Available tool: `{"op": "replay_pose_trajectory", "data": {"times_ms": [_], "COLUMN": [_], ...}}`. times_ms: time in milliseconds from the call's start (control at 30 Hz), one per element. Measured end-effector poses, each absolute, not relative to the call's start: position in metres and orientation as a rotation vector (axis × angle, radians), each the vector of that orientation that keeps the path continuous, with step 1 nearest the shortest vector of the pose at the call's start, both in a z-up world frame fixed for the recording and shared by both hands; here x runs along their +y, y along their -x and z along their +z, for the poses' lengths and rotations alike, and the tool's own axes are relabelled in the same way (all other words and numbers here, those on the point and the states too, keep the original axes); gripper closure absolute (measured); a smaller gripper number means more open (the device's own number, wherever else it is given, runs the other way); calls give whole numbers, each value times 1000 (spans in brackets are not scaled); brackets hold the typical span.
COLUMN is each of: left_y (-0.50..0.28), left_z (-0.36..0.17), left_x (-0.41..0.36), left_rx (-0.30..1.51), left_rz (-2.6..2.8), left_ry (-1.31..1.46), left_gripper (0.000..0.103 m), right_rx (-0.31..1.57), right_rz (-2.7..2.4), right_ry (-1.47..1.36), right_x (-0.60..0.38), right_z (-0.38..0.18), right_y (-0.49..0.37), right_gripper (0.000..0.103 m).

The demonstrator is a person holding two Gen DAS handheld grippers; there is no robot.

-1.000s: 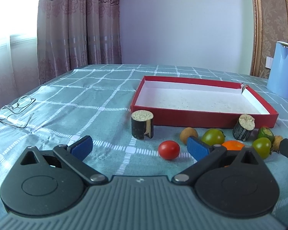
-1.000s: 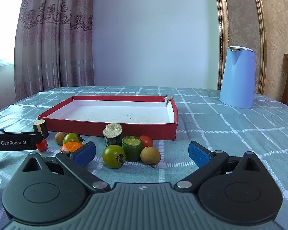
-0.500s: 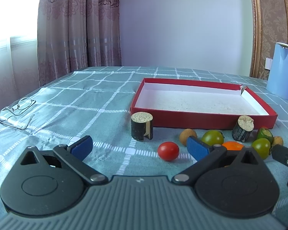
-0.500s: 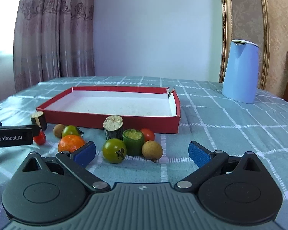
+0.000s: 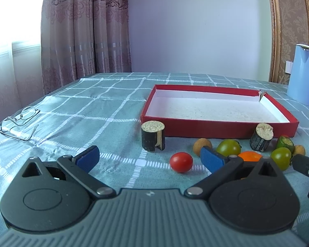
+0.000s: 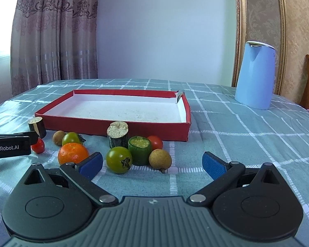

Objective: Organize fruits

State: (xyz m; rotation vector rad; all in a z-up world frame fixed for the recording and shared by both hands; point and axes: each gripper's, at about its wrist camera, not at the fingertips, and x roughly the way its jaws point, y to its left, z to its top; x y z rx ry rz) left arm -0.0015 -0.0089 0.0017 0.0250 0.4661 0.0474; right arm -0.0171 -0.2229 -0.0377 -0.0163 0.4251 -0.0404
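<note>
The fruits lie loose on the checked teal tablecloth (image 6: 247, 135), all just in front of the shallow red cardboard tray with a white floor (image 6: 113, 126). Nearest its front wall stand a dark-skinned cut cylinder (image 6: 117, 134), a green cut cylinder (image 6: 139, 149) and a small red tomato (image 6: 155, 142); further forward sit a green tomato (image 6: 119, 159), a brown longan (image 6: 160, 159) and an orange mandarin (image 6: 73, 153). Off the tray's left corner are another dark cylinder (image 5: 153, 135) and a red cherry tomato (image 5: 181, 162). The left gripper (image 5: 148, 160) and right gripper (image 6: 152, 164) both hang spread wide, holding nothing. A pale blue kettle (image 6: 255, 75) stands right of the tray; wire-framed glasses (image 5: 18, 121) lie far left.
</note>
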Motion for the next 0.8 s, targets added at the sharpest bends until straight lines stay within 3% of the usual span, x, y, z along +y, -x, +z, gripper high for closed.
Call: {"op": "replay_pose_trajectory", "data": {"times_ms": [800], "left_y": [2], "left_z": [1], "left_x": [-10], "left_rx": [472], "left_rz": [51], "left_ry": [-45], "left_gripper": [0], "right_rx": [416], "right_rz": [-31], "right_ry": [-17], "right_x": [-226], "right_z": [-38], "right_y": [17], "right_gripper": [0]}}
